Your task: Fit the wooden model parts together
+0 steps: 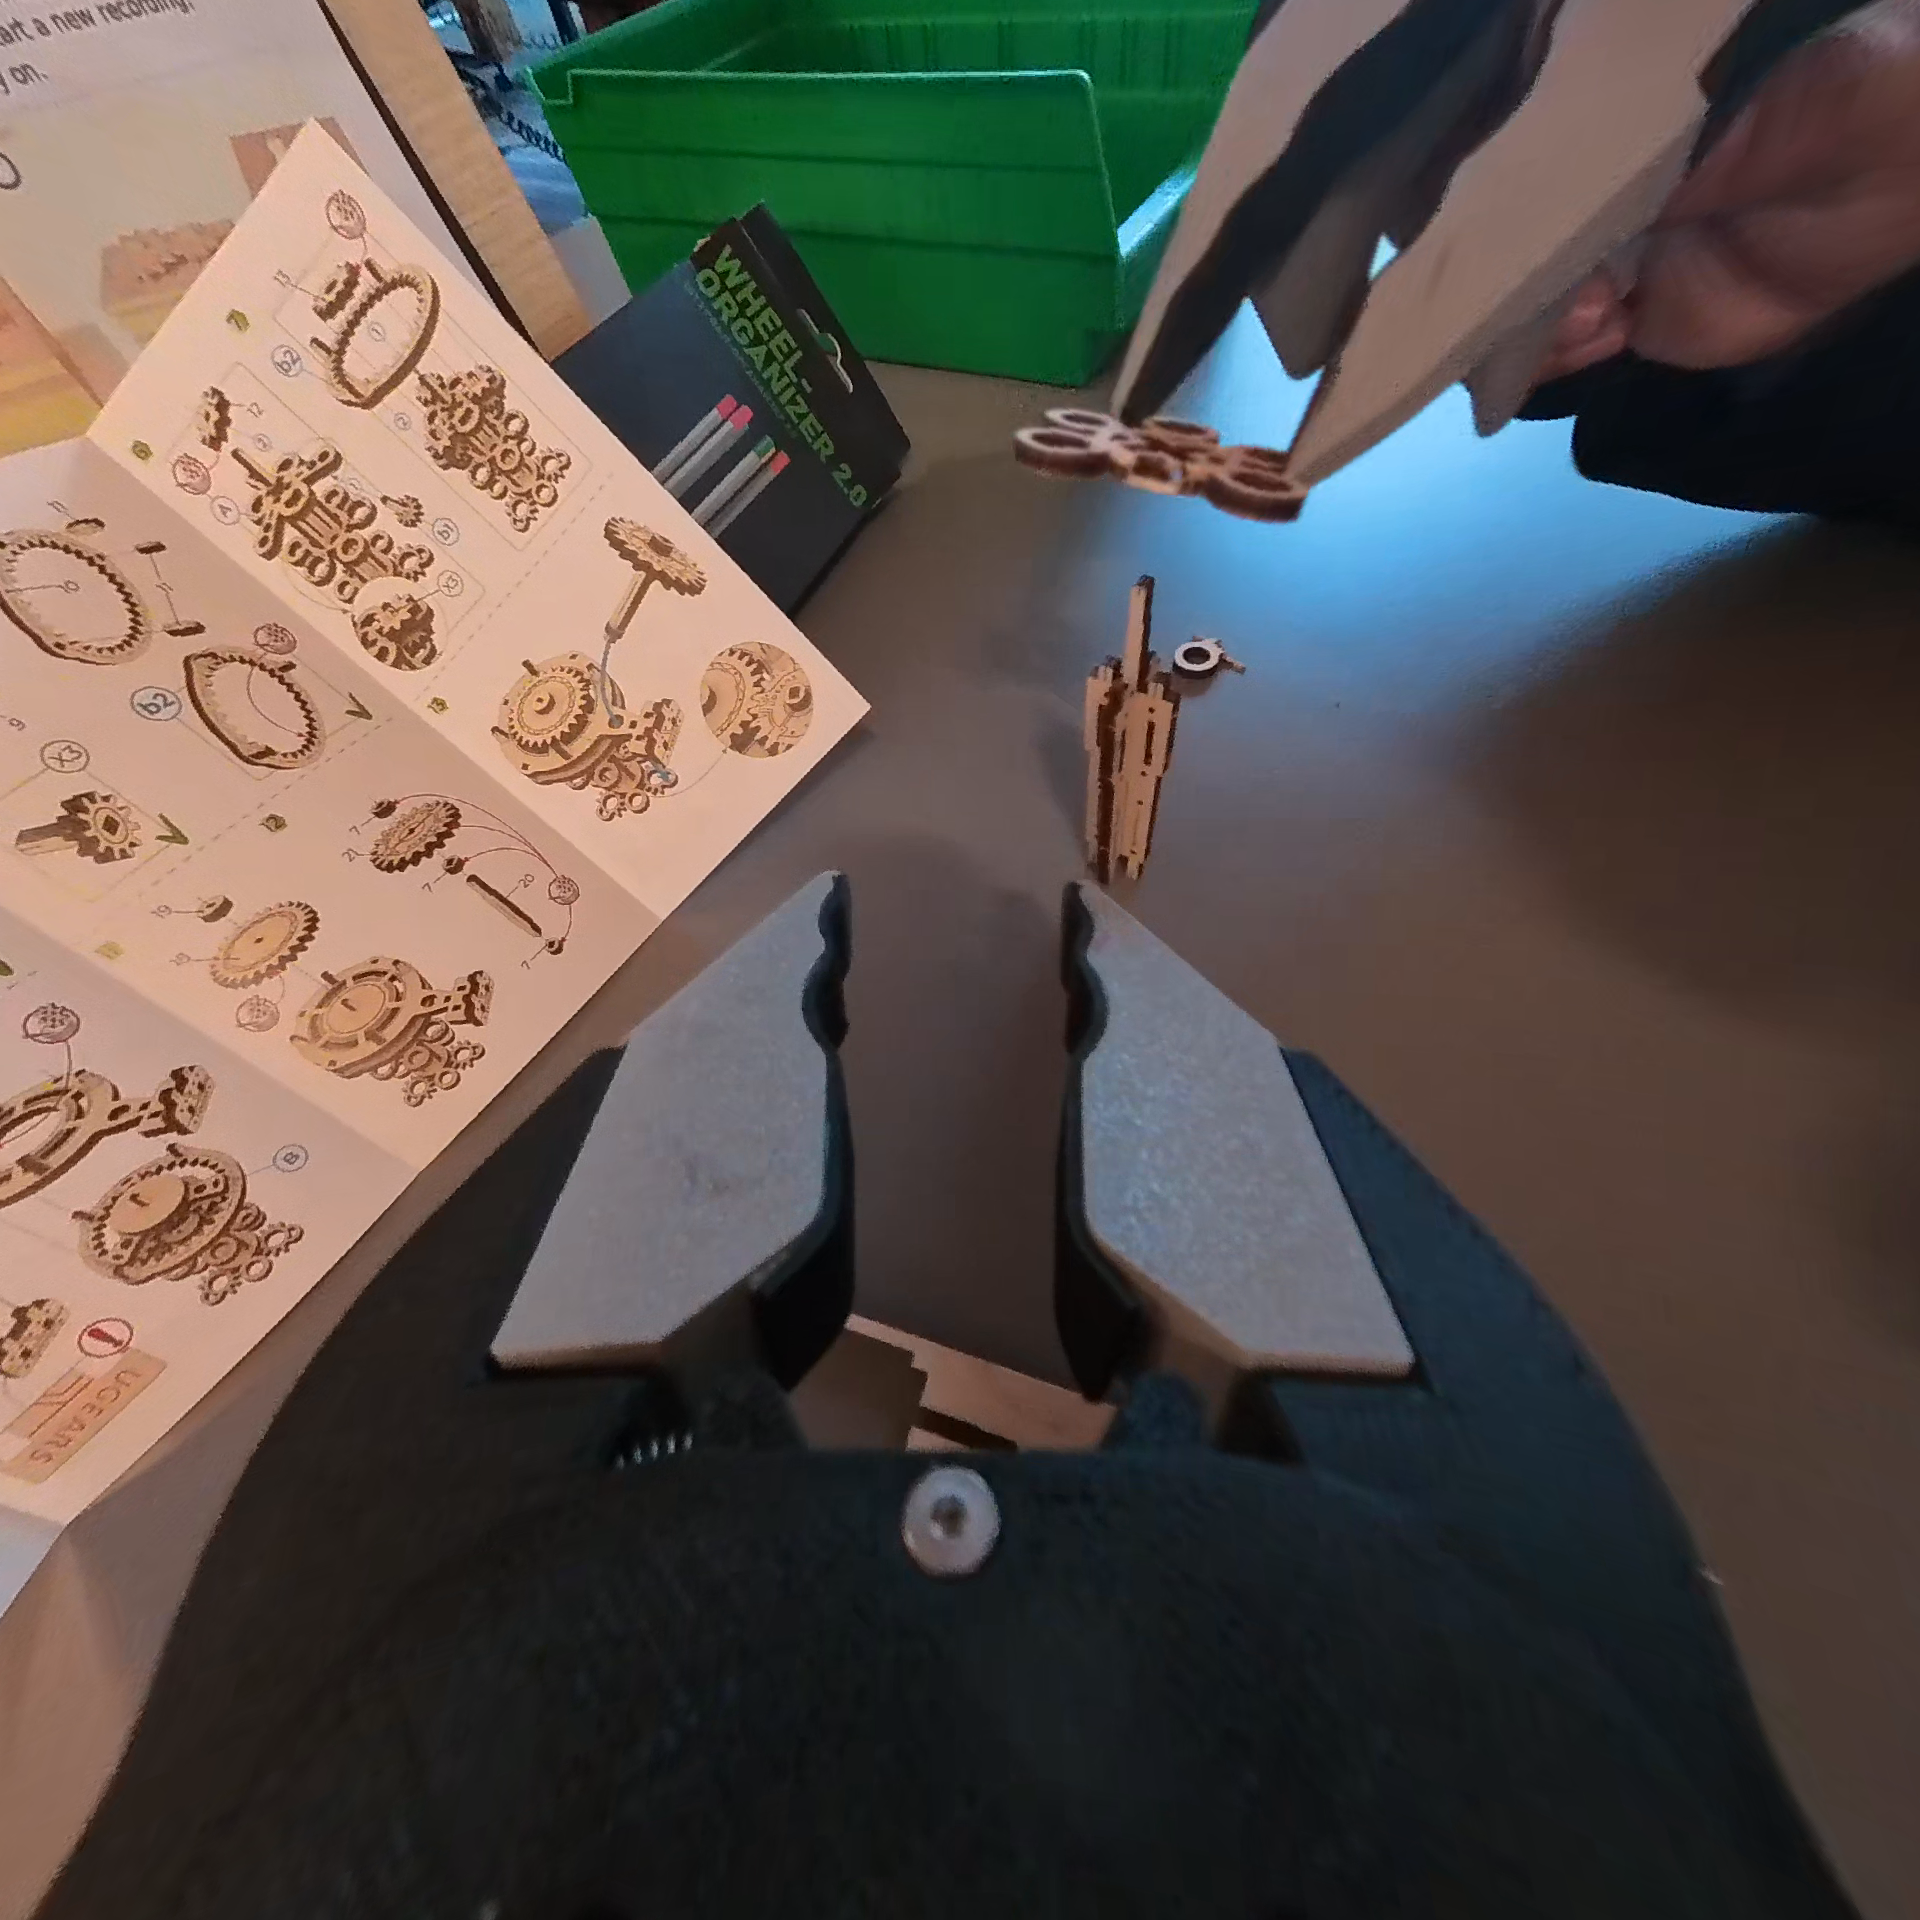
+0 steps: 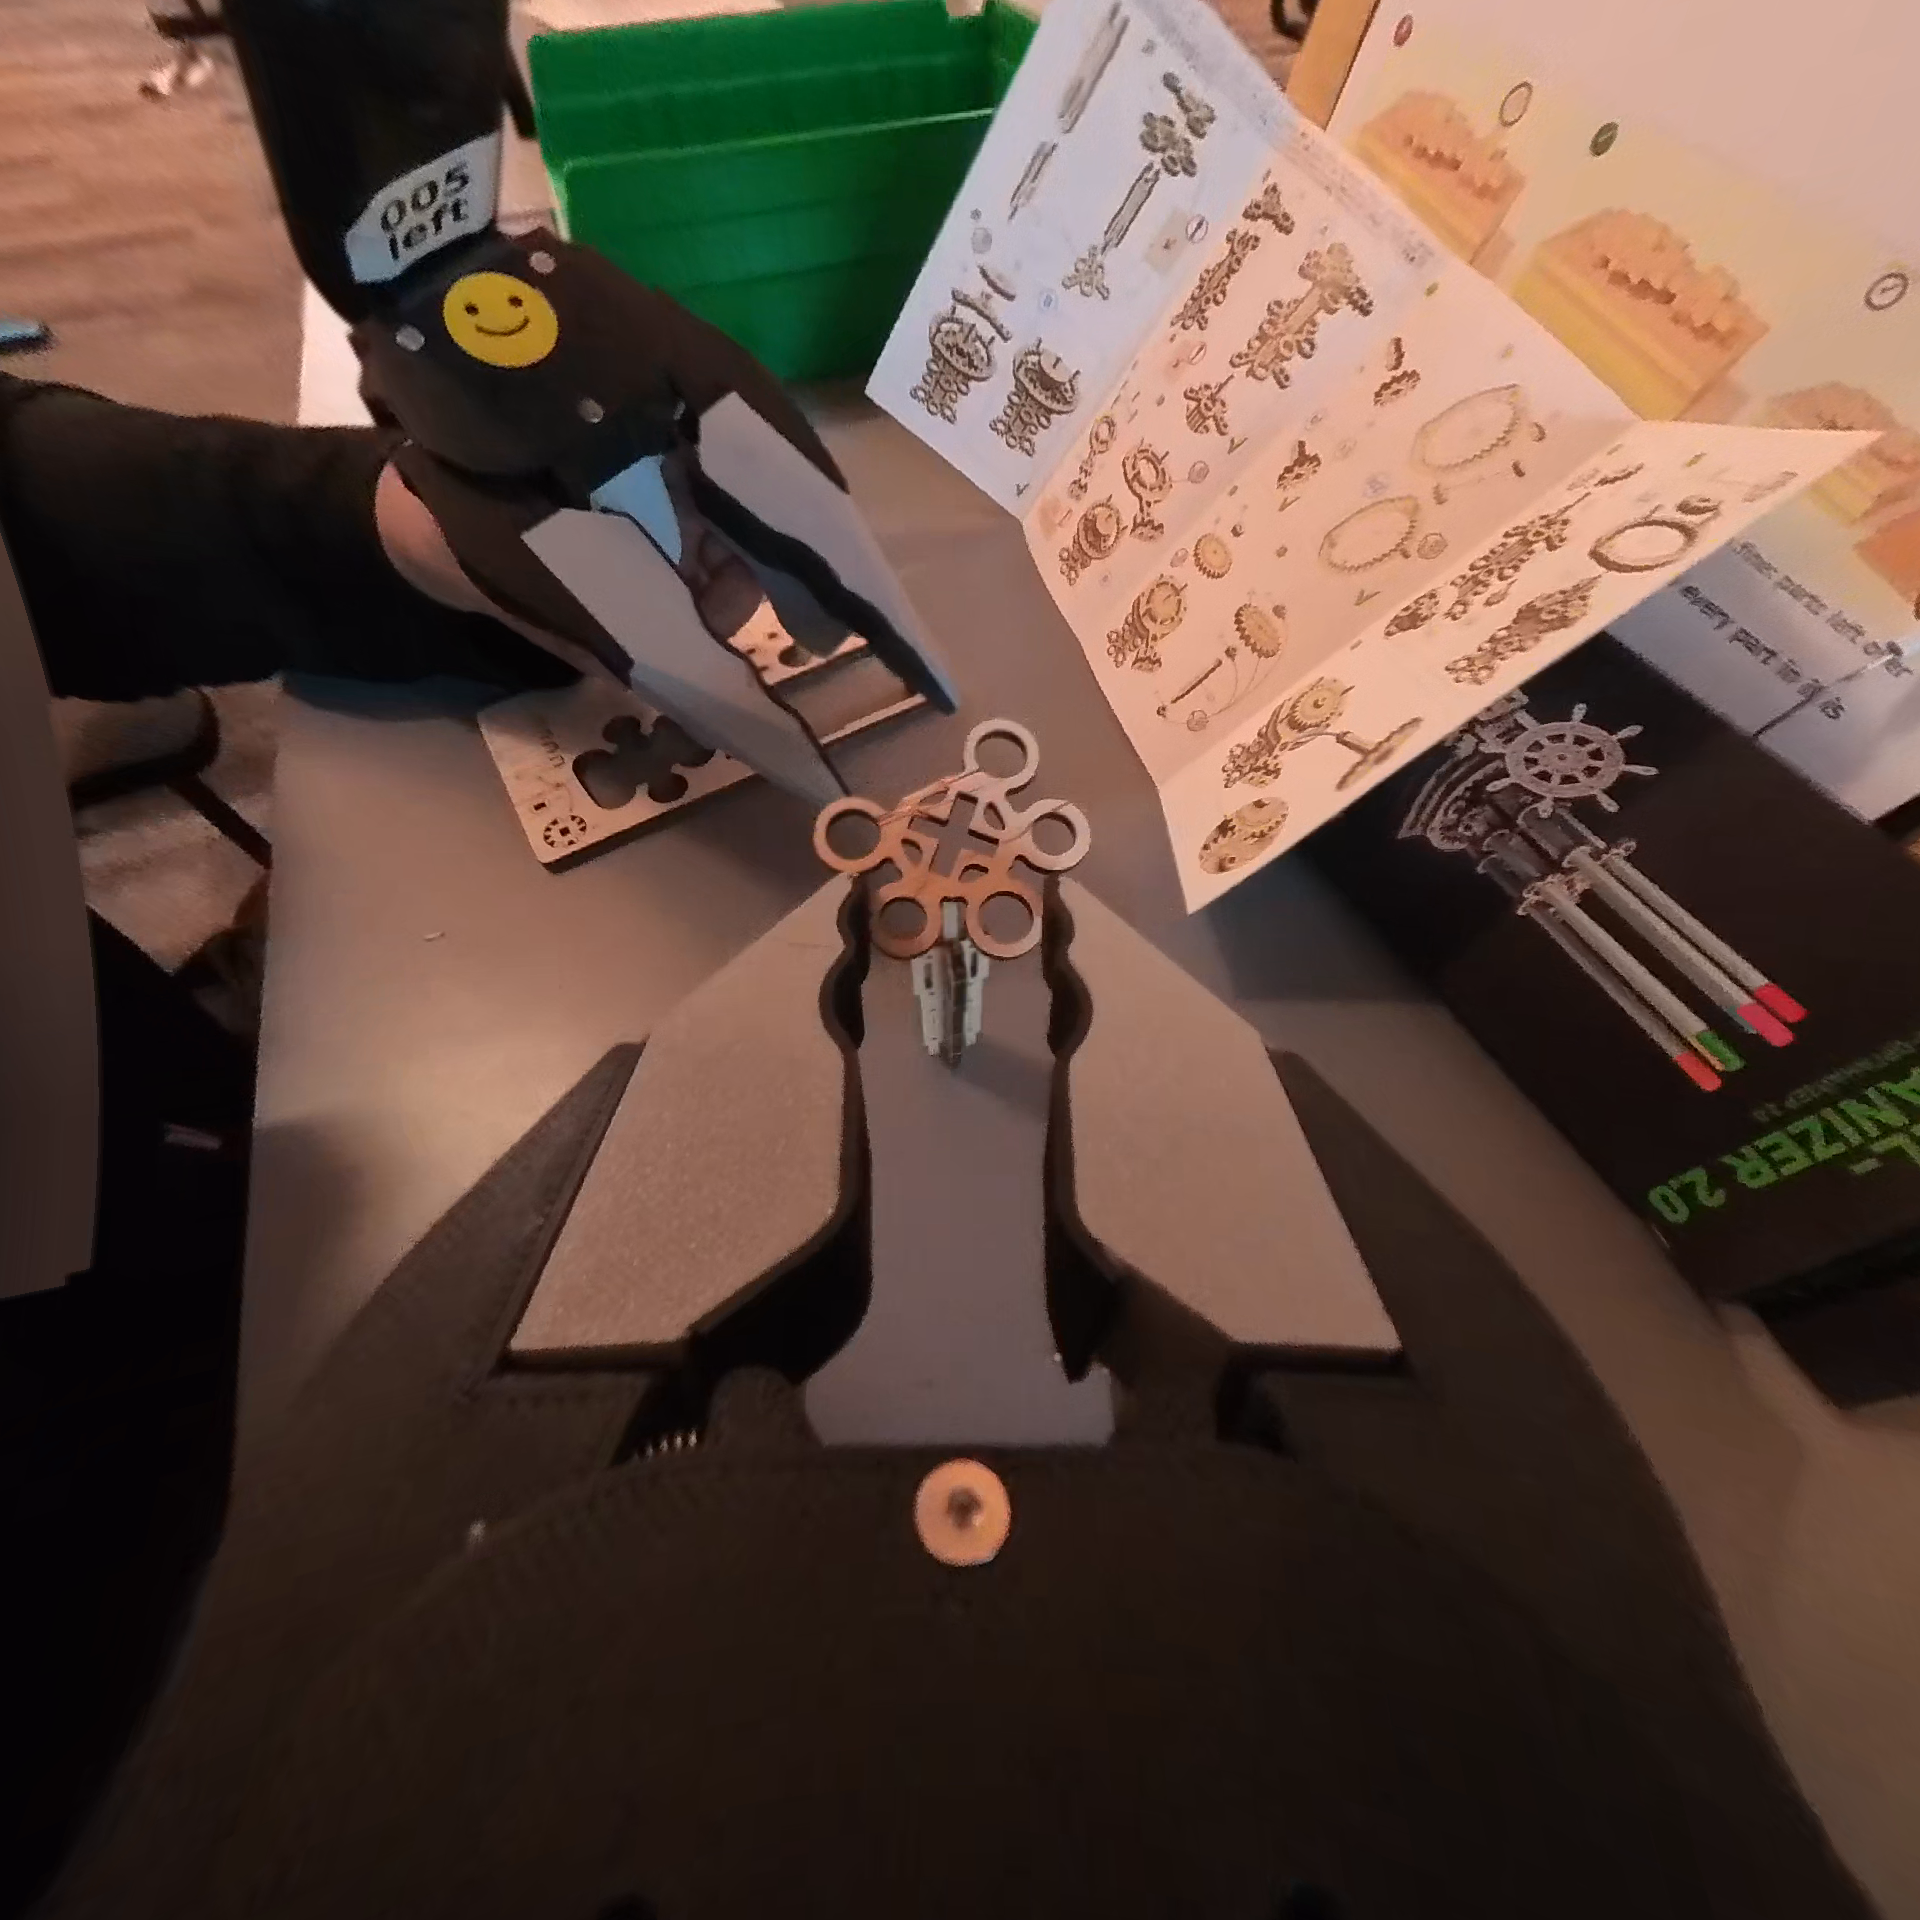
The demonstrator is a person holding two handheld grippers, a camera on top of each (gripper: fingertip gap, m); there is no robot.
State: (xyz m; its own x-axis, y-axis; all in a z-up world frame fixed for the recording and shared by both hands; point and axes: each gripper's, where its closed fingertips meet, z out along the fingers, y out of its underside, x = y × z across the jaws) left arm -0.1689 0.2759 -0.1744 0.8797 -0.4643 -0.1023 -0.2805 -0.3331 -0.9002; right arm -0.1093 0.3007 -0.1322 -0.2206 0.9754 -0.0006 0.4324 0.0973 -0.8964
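Note:
My right gripper [image 2: 954, 906] is shut on a flat wooden plate of joined rings [image 2: 997, 868] and holds it level in the air. Under the plate, an upright wooden post [image 2: 943, 1003] of slotted pieces stands on the grey table. In the left wrist view the post [image 1: 1132, 748] stands just right of and beyond my left gripper [image 1: 958, 930], which is open and empty. The plate [image 1: 1164, 468] hangs above and beyond the post, pinched in the right gripper [image 1: 1210, 442]. A tiny wooden ring [image 1: 1195, 657] lies by the post.
A folded instruction leaflet [image 1: 343, 727] lies on the left, a black product box [image 1: 769, 416] beside it and a green bin [image 1: 862, 197] behind. A punched wooden parts sheet [image 2: 582, 790] lies under the left gripper [image 2: 888, 743]. A gloved hand [image 2: 208, 540] holds that gripper. My right fingertips sit around 9 cm from my left ones.

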